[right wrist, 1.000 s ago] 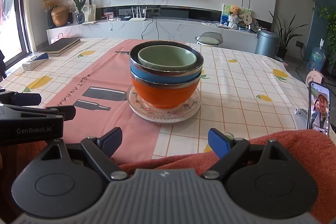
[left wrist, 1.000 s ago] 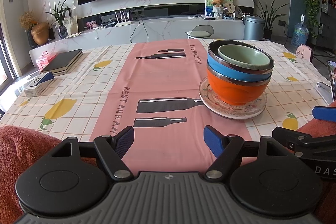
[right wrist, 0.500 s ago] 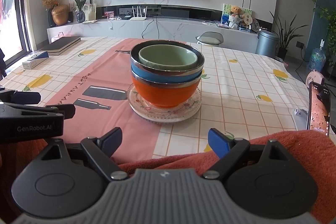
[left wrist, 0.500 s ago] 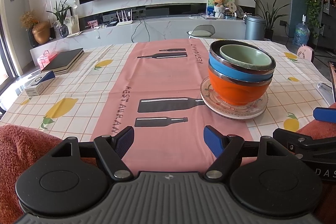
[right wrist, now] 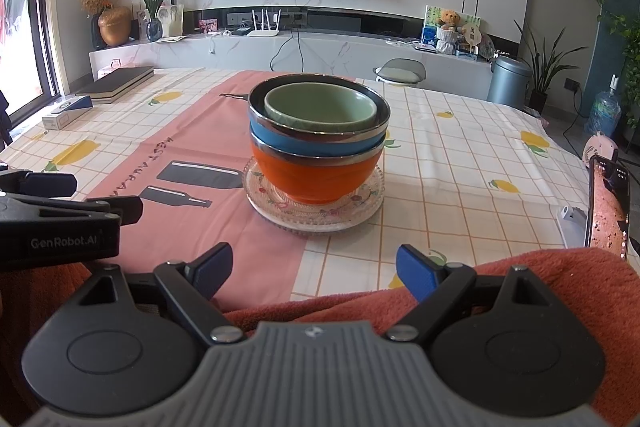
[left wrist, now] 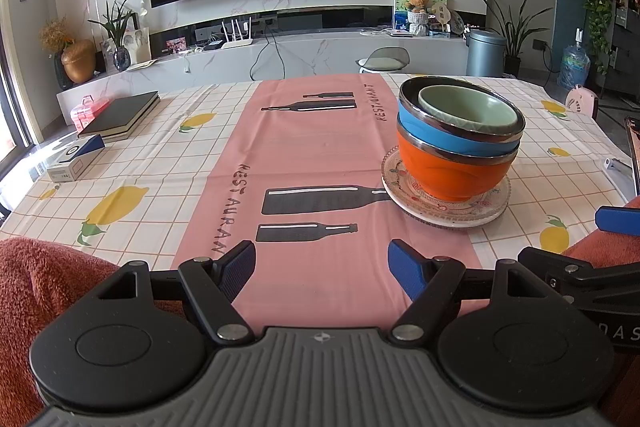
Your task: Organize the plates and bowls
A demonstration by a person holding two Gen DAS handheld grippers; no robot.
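Bowls stacked on plate: well beyond both grippers' spread, empty jaws; left gripper, right gripper angled downward.

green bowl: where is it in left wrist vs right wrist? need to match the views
Left wrist: green bowl right of centre, upper half, nested on top of the bowl stack.
Right wrist: green bowl near centre, slightly above the middle, top of the same stack.
Shared landmark: the patterned glass plate under the orange bowl, at the pink runner's edge.
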